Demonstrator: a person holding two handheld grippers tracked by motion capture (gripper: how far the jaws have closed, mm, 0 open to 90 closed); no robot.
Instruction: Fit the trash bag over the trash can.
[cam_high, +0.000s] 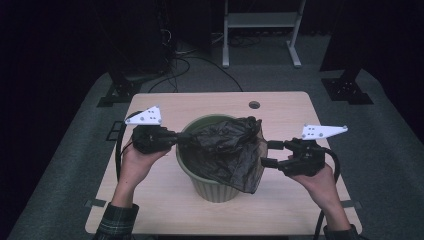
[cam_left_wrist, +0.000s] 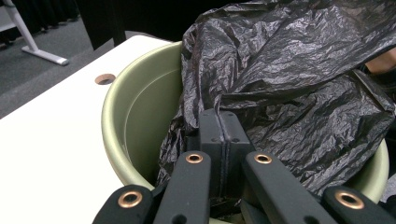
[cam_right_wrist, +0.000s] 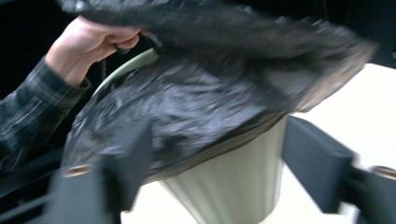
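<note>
A: Where is the crinkled black plastic bag lying?

B: It is draped over the round pale green plastic bin, which stands in the middle of the light wooden table. Most of the bag covers the bin's right half and hangs down over its right outer wall. The left part of the bin's inside is bare.

A: What is the left gripper doing?

B: It sits at the bin's left rim, held by the person's left hand. In the left gripper view its 2 black jaws are pressed together, pinching a fold of the bag just over the rim.

A: And the right gripper?

B: It is at the bag's right edge, in the person's right hand. Its jaws stand apart. In the right gripper view, which is blurred, the hanging bag and the bin's wall lie between the 2 jaws, and the pads do not press on either.

A: Anything else on the table?

B: A small round hole near the far edge.
</note>
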